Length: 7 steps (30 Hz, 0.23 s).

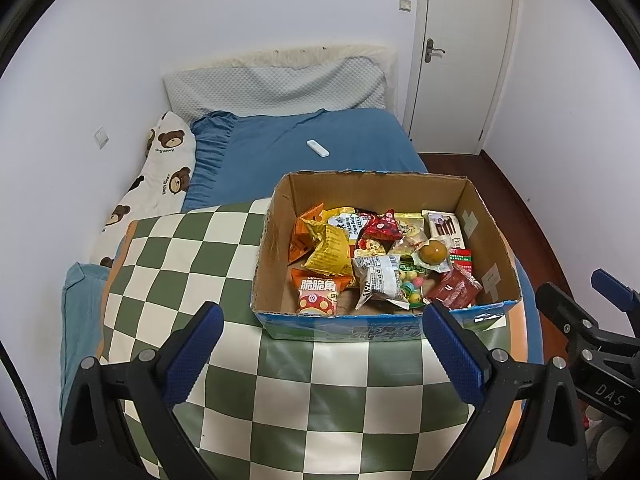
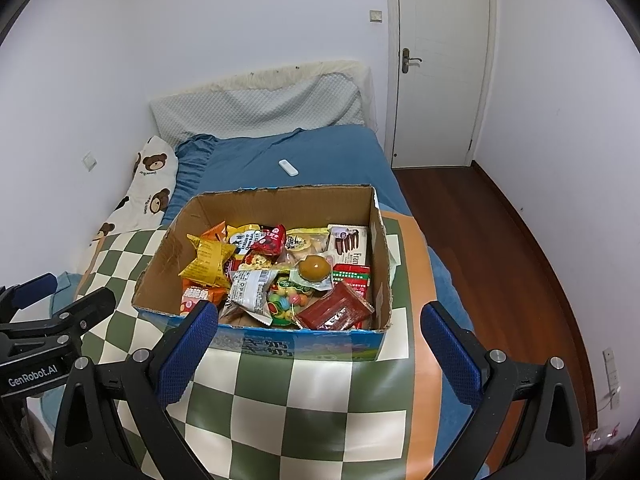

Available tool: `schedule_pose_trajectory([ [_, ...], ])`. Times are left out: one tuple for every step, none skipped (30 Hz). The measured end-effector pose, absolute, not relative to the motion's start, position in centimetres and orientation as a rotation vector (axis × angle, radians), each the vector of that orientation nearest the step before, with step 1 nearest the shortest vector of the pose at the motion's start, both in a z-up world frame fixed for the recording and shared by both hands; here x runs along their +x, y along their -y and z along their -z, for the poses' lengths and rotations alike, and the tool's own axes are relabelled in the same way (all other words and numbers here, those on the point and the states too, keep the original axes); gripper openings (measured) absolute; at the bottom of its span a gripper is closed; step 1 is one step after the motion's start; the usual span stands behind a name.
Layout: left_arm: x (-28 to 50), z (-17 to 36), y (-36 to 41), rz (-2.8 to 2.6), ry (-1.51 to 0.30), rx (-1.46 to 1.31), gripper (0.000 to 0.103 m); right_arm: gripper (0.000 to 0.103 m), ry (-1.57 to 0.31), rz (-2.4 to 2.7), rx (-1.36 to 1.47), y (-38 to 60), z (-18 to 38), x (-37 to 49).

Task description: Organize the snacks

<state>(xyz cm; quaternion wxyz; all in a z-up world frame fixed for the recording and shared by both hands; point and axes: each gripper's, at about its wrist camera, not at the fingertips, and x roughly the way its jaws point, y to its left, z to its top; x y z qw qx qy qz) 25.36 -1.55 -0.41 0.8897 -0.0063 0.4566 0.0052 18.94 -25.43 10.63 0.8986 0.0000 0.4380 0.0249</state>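
Snacks (image 1: 380,260) fill the cardboard box (image 1: 276,216) on my checkered cloth (image 1: 180,264), atop the bed (image 1: 304,152). My left gripper (image 1: 322,344) and right gripper (image 2: 318,344) hover before it, jaws wide apart, holding nothing.

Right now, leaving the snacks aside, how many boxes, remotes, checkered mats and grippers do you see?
Cardboard box: 1
White remote: 1
Checkered mat: 1
Grippers: 2, the left gripper and the right gripper, both open
Total: 5
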Motion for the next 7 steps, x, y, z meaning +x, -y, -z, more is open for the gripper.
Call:
schedule_pose_trajectory([
  [25.37, 0.32, 1.60, -0.010, -0.948, -0.014, 0.102, 0.103, -0.909, -0.051, 0.001, 25.43, -10.57, 18.94],
  [25.34, 0.30, 1.55, -0.011, -0.948, -0.014, 0.102, 0.103, -0.909, -0.051, 0.002, 25.40, -10.57, 18.92],
  [25.34, 0.29, 1.57, -0.012, -0.947, -0.013, 0.102, 0.103, -0.909, -0.051, 0.003, 25.42, -10.54, 18.99],
  [25.33, 0.23, 1.62, -0.013, -0.945, -0.012, 0.102, 0.103, -0.909, -0.052, 0.001, 25.43, -10.52, 19.02],
  [25.32, 0.18, 1.64, -0.011, -0.943, -0.012, 0.102, 0.103, -0.908, -0.051, 0.000, 25.42, -10.51, 18.99],
  [25.32, 0.13, 1.56, -0.012, -0.942, -0.013, 0.102, 0.103, -0.907, -0.051, 0.000, 25.42, -10.51, 18.96],
  [25.34, 0.06, 1.56, -0.014, -0.941, -0.013, 0.102, 0.103, -0.906, -0.051, 0.001, 25.41, -10.47, 19.04],
])
